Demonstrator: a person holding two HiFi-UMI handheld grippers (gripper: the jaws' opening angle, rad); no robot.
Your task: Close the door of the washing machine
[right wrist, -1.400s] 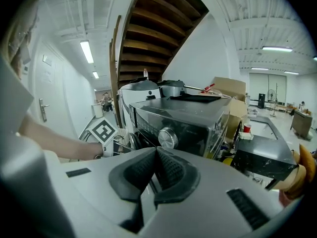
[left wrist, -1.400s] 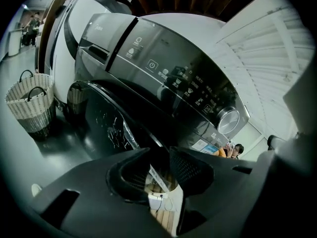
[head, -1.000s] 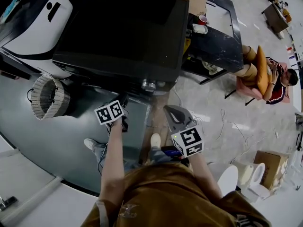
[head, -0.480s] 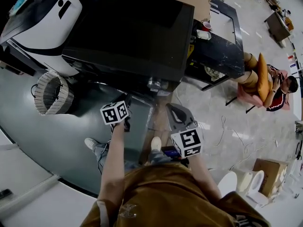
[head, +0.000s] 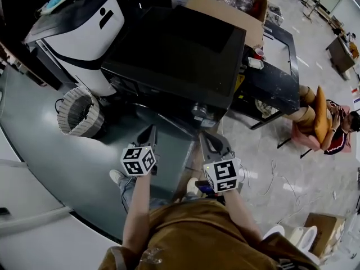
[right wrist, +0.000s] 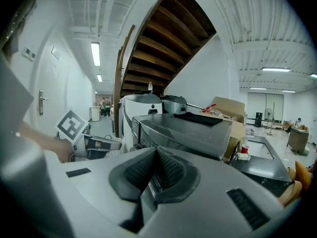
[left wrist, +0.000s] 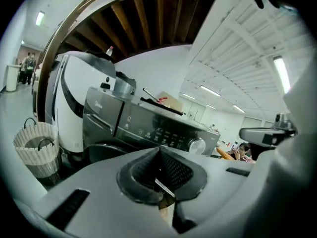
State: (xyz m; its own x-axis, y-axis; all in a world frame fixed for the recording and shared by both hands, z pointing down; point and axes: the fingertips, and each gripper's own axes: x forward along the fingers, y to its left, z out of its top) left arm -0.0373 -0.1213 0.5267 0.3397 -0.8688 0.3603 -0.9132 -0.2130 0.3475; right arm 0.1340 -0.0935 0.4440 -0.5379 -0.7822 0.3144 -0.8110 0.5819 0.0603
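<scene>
The dark washing machine (head: 180,49) stands ahead of me, its control panel and silver knob (left wrist: 196,145) in the left gripper view. The dark round door (left wrist: 101,152) shows low on its front; whether it sits fully closed I cannot tell. My left gripper (head: 149,133) hangs in the air short of the machine's front, its pads (left wrist: 168,168) pressed together on nothing. My right gripper (head: 205,137) is beside it, a little to the right, also shut and empty (right wrist: 153,175). The machine (right wrist: 188,128) fills the middle of the right gripper view.
A white appliance (head: 84,30) stands left of the machine, with a woven basket (head: 79,112) on the floor before it. A cardboard box (head: 230,1) lies behind, a black table (head: 278,75) with a red cup (head: 259,53) to the right. A seated person (head: 332,122) is farther right.
Both grippers have risen and drawn back from the machine's front toward me, the left one more. The head view has lifted, showing more of the room behind the machine.
</scene>
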